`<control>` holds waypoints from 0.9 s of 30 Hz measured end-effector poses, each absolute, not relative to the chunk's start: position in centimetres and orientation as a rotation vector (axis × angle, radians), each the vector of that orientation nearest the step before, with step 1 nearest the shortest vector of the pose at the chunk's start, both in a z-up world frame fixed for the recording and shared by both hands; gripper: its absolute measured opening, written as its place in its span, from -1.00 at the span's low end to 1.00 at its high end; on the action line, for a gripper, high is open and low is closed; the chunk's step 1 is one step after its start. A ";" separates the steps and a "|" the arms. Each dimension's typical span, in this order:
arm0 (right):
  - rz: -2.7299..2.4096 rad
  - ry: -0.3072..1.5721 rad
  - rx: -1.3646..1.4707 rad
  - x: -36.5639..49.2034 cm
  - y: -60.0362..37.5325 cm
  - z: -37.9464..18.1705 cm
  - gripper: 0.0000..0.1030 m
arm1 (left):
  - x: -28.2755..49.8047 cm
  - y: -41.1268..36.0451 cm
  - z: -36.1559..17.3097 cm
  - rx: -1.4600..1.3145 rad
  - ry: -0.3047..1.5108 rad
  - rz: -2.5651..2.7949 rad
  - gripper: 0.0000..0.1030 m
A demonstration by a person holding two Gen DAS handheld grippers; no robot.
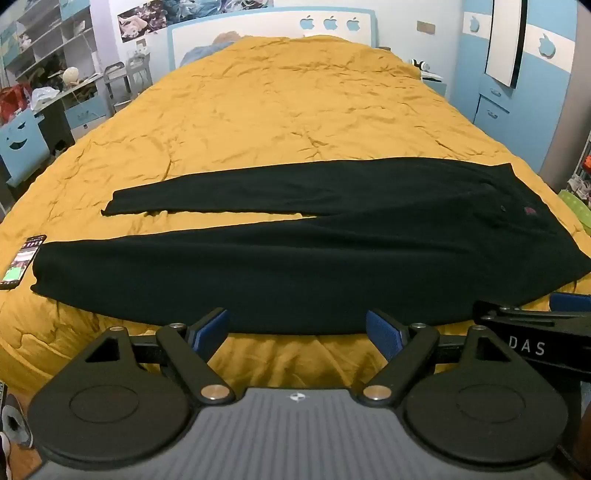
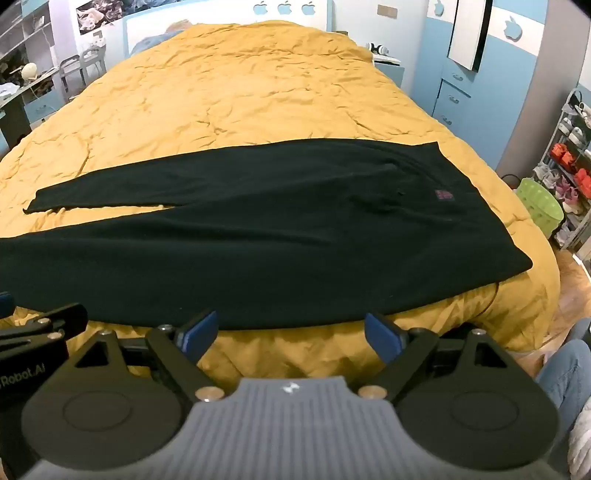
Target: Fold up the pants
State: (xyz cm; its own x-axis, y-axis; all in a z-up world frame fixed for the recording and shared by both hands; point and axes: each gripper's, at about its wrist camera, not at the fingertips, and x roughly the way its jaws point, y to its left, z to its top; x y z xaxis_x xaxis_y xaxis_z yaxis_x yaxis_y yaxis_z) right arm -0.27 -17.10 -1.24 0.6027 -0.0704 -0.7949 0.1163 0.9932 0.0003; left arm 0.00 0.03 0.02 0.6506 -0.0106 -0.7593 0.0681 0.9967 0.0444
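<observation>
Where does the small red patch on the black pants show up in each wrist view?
Left wrist: small red patch far right, near the waistband of the black pants, mid-height.
Right wrist: patch right of centre, above mid-height, near the waistband.
Shared landmark: the three blue apple cut-outs on the white headboard, top of both views.

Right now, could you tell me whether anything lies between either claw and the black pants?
Nothing visible does. Both the left claw and right claw hang open just short of the pants, with only bare yellow bedspread between.

Both wrist cameras look down across the bed (image 1: 280, 110), sharing the pants (image 1: 295, 258), seemingly side by side.
</observation>
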 end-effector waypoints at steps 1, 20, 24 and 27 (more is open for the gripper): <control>-0.107 0.919 0.055 -0.3 -17.1 -1.3 0.60 | 0.0 0.0 0.0 0.070 0.862 -0.046 0.90; -0.114 0.916 0.054 -0.2 -17.1 -1.2 0.60 | -0.1 -0.3 -0.2 0.084 0.859 -0.056 0.90; -0.116 0.915 0.056 -0.2 -17.1 -1.2 0.60 | -0.1 -0.3 -0.2 0.082 0.859 -0.056 0.90; -0.117 0.914 0.055 -0.3 -17.1 -1.2 0.60 | 0.0 -0.4 -0.2 0.086 0.859 -0.058 0.90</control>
State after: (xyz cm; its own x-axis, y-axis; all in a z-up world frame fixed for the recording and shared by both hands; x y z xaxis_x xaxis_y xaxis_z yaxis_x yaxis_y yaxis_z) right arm -0.26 -17.11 -1.19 0.6048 -0.0773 -0.7926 0.1245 0.9922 -0.0018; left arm -0.03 -0.38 -0.19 0.6516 -0.0163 -0.7584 0.0857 0.9949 0.0522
